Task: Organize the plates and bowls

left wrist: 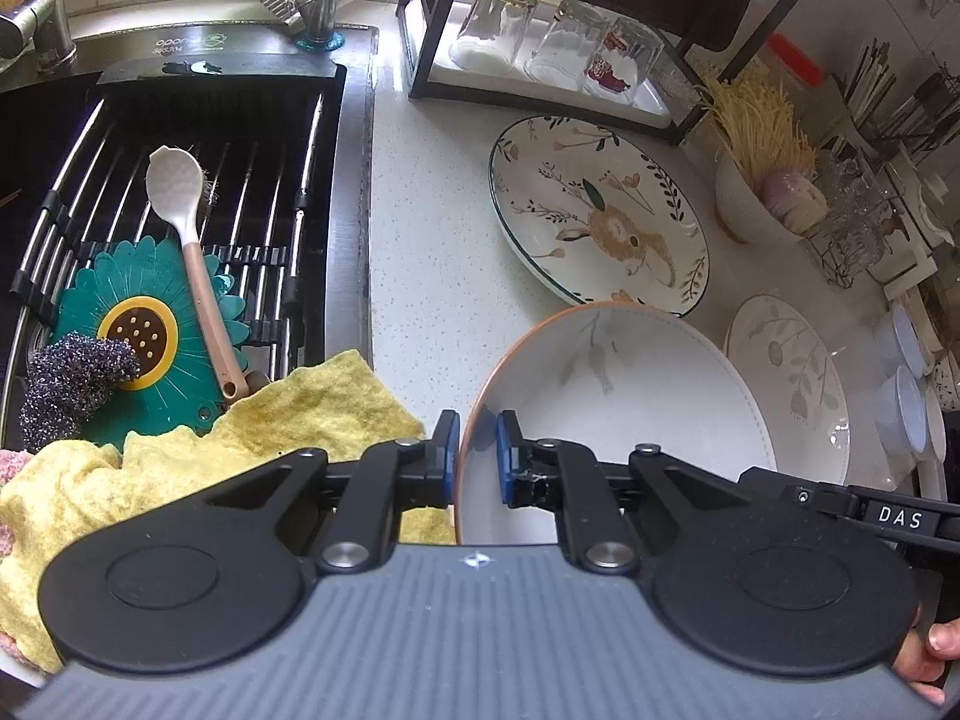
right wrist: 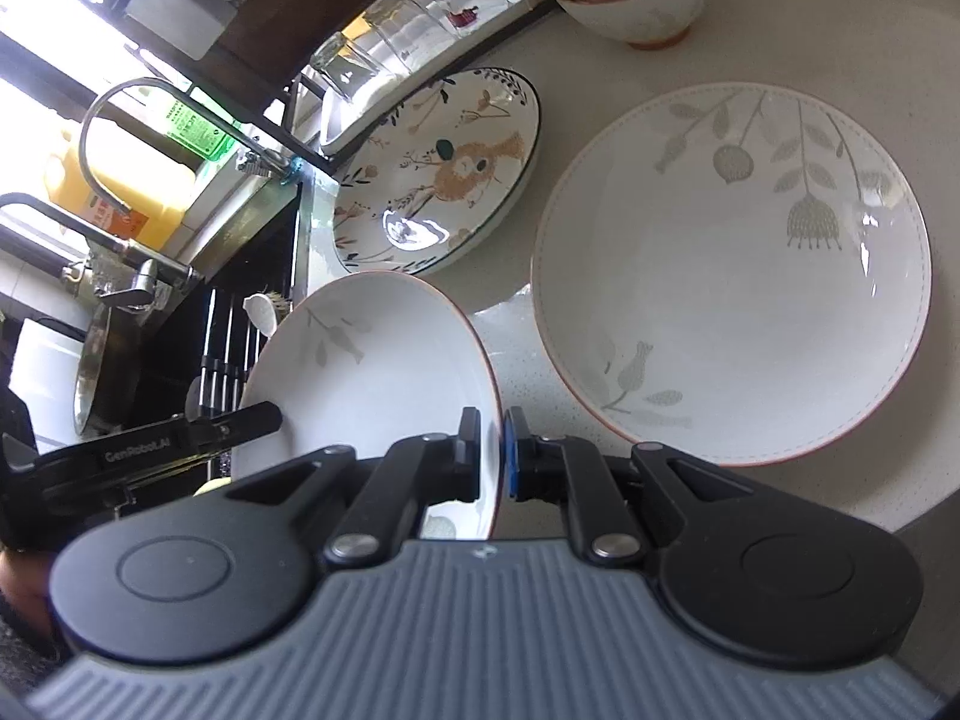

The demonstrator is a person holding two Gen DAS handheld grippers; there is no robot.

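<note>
A white orange-rimmed plate (left wrist: pixel 624 396) is held up off the counter by both grippers. My left gripper (left wrist: pixel 478 456) is shut on its left rim. My right gripper (right wrist: pixel 492 456) is shut on its right rim; the same plate (right wrist: pixel 372 372) shows there, tilted, with the left gripper's finger on its far edge. A floral plate with a lion drawing (left wrist: pixel 594 210) (right wrist: pixel 444 174) lies flat on the counter beyond. A second white plate with grey leaves (left wrist: pixel 792 372) (right wrist: pixel 738 276) lies flat to the right.
A sink rack (left wrist: pixel 180 192) at the left holds a spoon (left wrist: pixel 186 228), a green flower mat and a scrubber. A yellow cloth (left wrist: pixel 240 432) lies at the sink edge. A black shelf with upturned glasses (left wrist: pixel 552 42) stands behind. A bowl of noodles and garlic (left wrist: pixel 762 192) sits at the right.
</note>
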